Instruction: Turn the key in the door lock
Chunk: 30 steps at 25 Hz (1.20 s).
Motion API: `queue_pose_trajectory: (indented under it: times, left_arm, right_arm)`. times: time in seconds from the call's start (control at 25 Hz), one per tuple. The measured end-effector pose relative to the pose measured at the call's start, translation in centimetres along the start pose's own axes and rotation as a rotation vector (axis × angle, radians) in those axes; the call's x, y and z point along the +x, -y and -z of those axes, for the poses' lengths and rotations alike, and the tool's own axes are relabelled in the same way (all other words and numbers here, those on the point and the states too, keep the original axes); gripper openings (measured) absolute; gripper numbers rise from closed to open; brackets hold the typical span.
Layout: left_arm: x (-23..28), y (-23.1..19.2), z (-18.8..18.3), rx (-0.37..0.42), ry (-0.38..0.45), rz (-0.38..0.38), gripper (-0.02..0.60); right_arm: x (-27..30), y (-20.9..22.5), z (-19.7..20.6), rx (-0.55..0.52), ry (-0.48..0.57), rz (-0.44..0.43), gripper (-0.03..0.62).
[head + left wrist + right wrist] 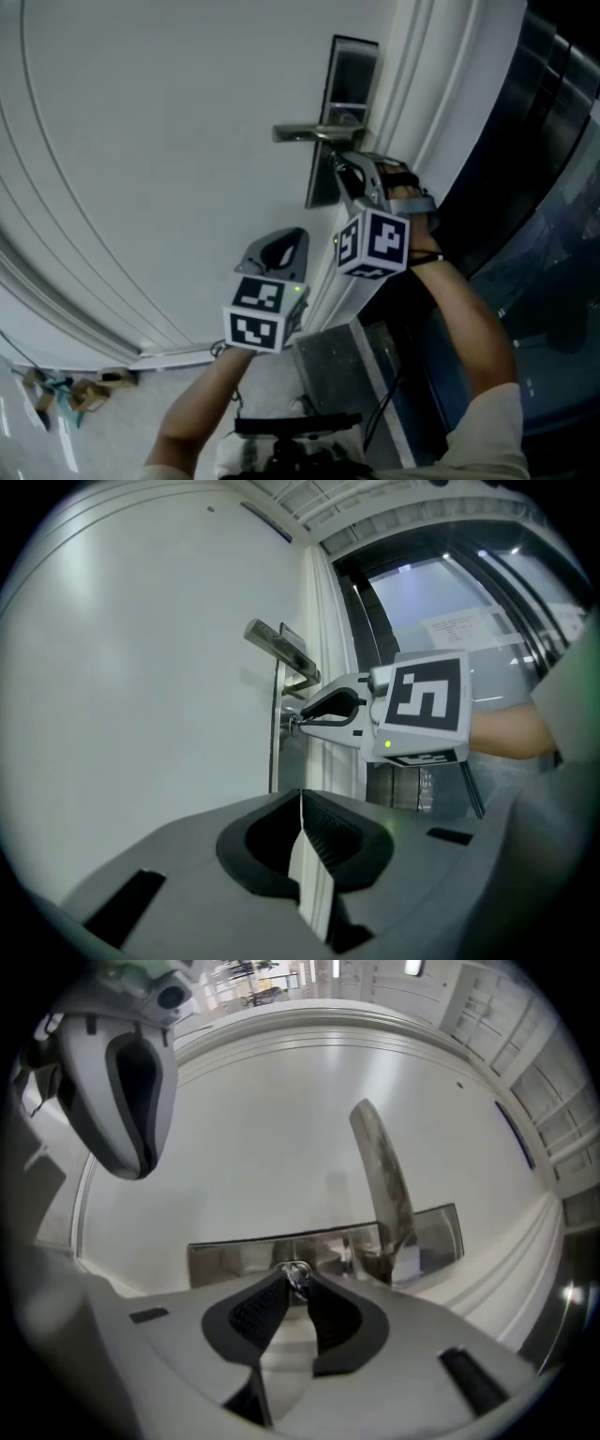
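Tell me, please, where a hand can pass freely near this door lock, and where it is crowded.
Free: the wide bare door past the handle's free end, over to the left gripper. Crowded: under the handle, where the right gripper holds the key at the lock plate, beside the frame.

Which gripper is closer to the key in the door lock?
Right. The right gripper is at the lock plate, its jaws closed on the key below the handle. The left gripper hangs clear of the lock, shut and empty.

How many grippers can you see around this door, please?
2. The left gripper hangs back from the door, jaws together; the right gripper grips the key below the door handle.
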<state>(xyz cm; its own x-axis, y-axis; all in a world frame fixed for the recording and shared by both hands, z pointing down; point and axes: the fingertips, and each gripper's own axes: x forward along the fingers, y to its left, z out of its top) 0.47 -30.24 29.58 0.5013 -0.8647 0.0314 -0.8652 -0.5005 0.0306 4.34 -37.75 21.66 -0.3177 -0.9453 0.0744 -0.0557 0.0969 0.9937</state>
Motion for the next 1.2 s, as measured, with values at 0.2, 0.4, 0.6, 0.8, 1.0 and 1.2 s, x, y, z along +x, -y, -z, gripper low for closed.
queue_pose_trajectory:
  times: [0.2,0.4,0.6,0.8,1.0,1.2]
  left_arm:
    - [0.1,-0.1,0.1,-0.001,-0.004,-0.001,0.018]
    - [-0.1,-0.3,0.2,0.001,-0.008,-0.008,0.018]
    - [-0.2,-0.2,0.1,0.006,-0.009,-0.006,0.018]
    - [-0.4,0.0,0.0,0.010,-0.006,-0.003,0.018]
    - [-0.4,-0.1,-0.1,0.011,-0.006,-0.003,0.018]
    - [-0.5,-0.2,-0.1,0.009,-0.007,-0.004,0.018]
  right_arm:
    - [0.2,0.2,0.3,0.188,-0.001,-0.029,0.083]
    - [0.1,0.5,0.3,0.487,0.029,-0.079,0.083]
    - [0.1,0.8,0.4,0.725,0.050,-0.108,0.083]
    - [0.0,1.1,0.7,1.011,0.108,-0.174,0.079]
    - [0.1,1.4,1.1,1.416,0.192,-0.259,0.035]
    - [0.1,1.5,1.4,1.688,0.260,-0.300,0.040]
